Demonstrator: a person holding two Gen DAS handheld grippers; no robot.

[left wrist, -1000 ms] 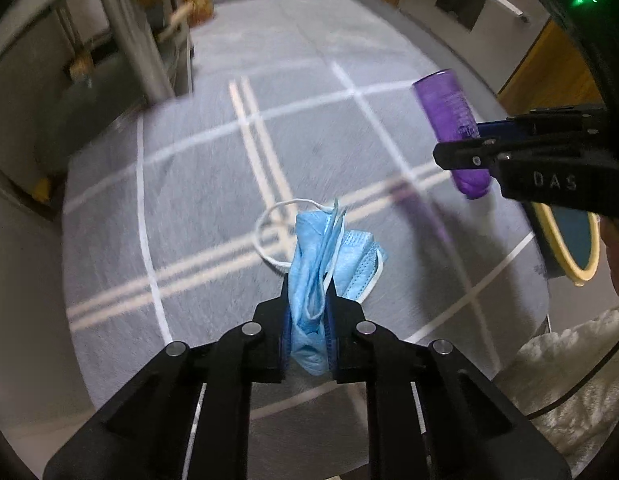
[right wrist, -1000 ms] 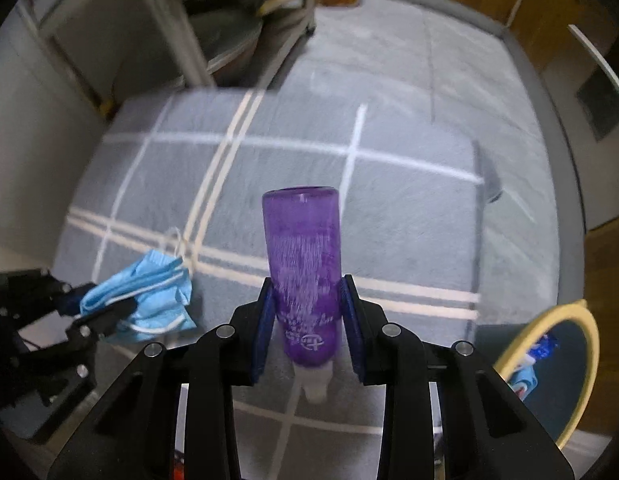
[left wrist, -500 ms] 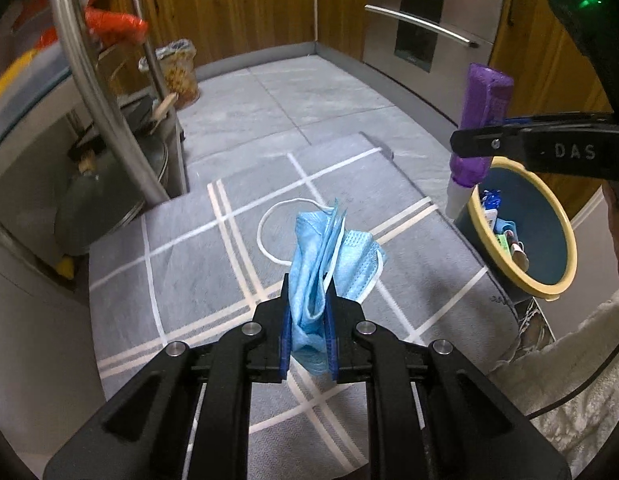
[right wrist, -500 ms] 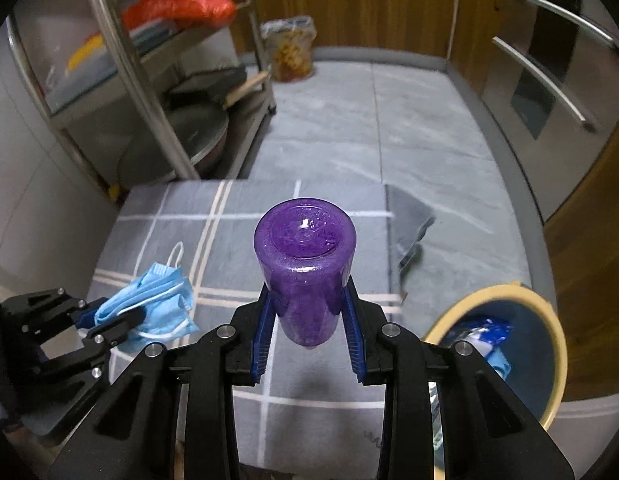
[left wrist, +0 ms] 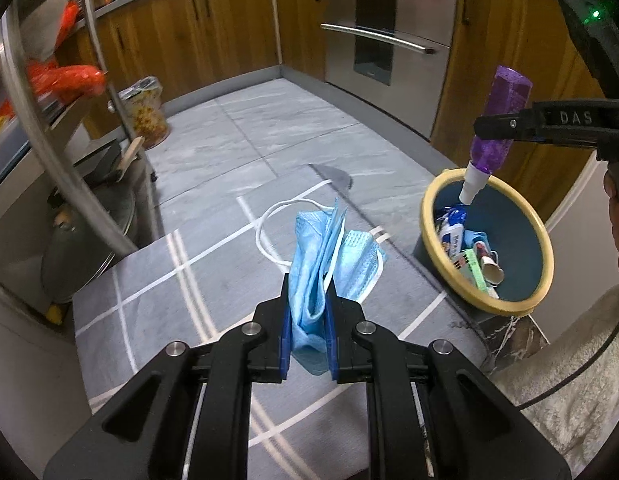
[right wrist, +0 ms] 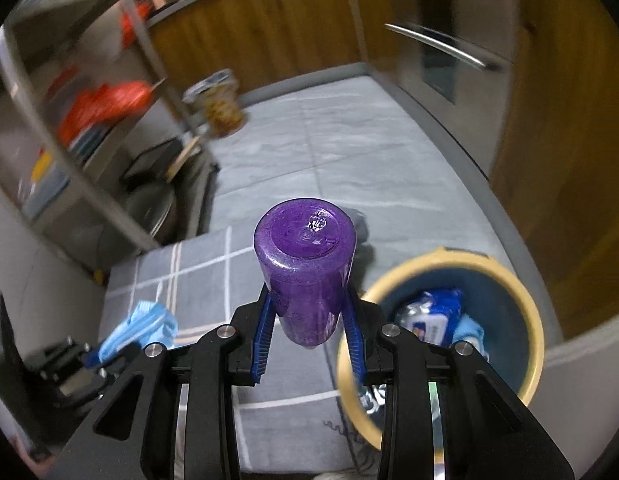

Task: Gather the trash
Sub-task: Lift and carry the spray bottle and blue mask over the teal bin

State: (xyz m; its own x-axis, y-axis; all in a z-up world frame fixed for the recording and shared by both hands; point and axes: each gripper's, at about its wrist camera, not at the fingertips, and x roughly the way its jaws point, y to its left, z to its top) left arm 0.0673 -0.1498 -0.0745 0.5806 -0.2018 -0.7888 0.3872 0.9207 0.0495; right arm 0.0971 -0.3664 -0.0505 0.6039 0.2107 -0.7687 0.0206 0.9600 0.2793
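So both hands came up off the rug: right tongs (right wrist: 307,342) clamp the purple bottle (right wrist: 305,268) over the bin (left wrist: 425,204), left tongs (left wrist: 308,330) pinch the blue mask (left wrist: 315,256), drop next probably

Home kitchen – wooden cabinets (left wrist: 229,36), built-in steel oven (left wrist: 381,36), grey tiled floor (left wrist: 269,128), metal rack (left wrist: 49,128)

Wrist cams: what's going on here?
A person is collecting trash with two handheld claws. The left claw is shut on a crumpled blue face mask, held above the grey checked rug. The right claw grips a purple bottle upside down, its white cap over the yellow-rimmed bin, which already holds some wrappers. Nothing released yet.
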